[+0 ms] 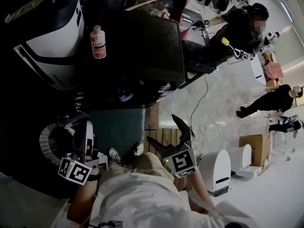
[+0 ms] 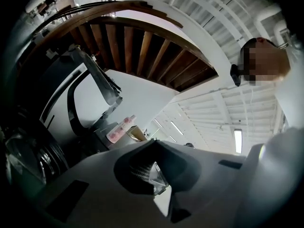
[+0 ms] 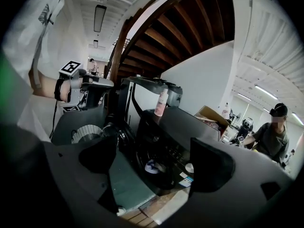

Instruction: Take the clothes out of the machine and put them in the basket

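A large workshop room has a pale floor [image 1: 266, 208] that lies wide open to the right. Only a cardboard box [image 1: 254, 151] and two low white units [image 1: 216, 170] stand there, with two other people [image 1: 237, 30] well beyond them. Overhead, the gripper views show the wooden underside of a curved staircase [image 3: 190, 27].

A dark washing machine [image 1: 142, 46] fills the top centre of the head view, its front facing the person who wears the camera. Its round opening [image 3: 156, 160] is uncovered. The clothes [image 3: 151, 166] show as a small bluish-white bundle inside the drum, near the lower edge of the opening. A pink bottle [image 1: 98, 42] stands upright near the left edge of the machine's top.

A dark green mat [image 1: 121, 129] lies on the floor in front of the machine. Wooden boards [image 1: 166, 137] run along the mat's right edge, and the person's shoes rest at its near edge.

A round white slatted basket [image 1: 46, 144] sits on the floor off the mat's left edge, close to the machine's front left corner.

The right gripper [image 1: 161, 128] hangs over the boards in front of the machine, with open floor on its right. Its jaws are spread wide with nothing between them, and the drum opening shows through the gap.

The left gripper [image 1: 89, 127] is just beside the basket's right rim. Its jaws are pressed together at the tips and pinch nothing. White slats, likely the basket, show through the narrow gap behind the tips.
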{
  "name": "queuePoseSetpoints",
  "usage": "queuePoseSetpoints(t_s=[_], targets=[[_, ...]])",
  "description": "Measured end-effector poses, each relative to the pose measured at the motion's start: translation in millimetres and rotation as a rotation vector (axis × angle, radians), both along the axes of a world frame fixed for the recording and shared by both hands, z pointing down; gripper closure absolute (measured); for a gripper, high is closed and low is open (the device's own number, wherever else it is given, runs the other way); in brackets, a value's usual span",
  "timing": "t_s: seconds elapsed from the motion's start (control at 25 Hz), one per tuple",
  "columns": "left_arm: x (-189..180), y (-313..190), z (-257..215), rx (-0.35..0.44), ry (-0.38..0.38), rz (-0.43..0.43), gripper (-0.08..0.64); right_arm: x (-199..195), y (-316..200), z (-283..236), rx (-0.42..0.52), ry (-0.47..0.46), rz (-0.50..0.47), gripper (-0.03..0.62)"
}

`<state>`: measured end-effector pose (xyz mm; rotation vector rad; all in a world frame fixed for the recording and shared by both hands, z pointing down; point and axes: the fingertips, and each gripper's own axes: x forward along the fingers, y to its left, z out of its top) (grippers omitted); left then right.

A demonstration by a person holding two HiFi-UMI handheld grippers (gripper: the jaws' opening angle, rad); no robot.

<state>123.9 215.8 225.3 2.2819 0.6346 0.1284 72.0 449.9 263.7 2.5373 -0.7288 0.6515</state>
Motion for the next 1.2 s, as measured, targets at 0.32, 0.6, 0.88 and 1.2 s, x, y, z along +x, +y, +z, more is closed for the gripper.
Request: queuePoseSetpoints(t_s=[0.32, 0.6, 0.88, 1.2], targets=[[30.7, 40.7, -12.5, 0.076, 0.017, -0.082, 0.546, 60.3, 23.5, 26.1, 0.064, -0.021, -0.119, 0.117], [44.9, 33.4, 13.5, 0.131, -0.021, -0.175, 0.546, 92.3, 11.5, 67.5, 0.035, -0.086, -0.257, 0.117], [48.9, 24.6, 74.5, 0.164, -0.045, -0.184, 0.546, 102.2, -9.6, 118.9, 0.012, -0.111, -0.298, 0.117], [64.3, -7.3, 192.7, 0.146, -0.048, -0.185, 0.546, 115.2, -59.2, 225.2, -0.03, -0.115, -0.347, 0.117]])
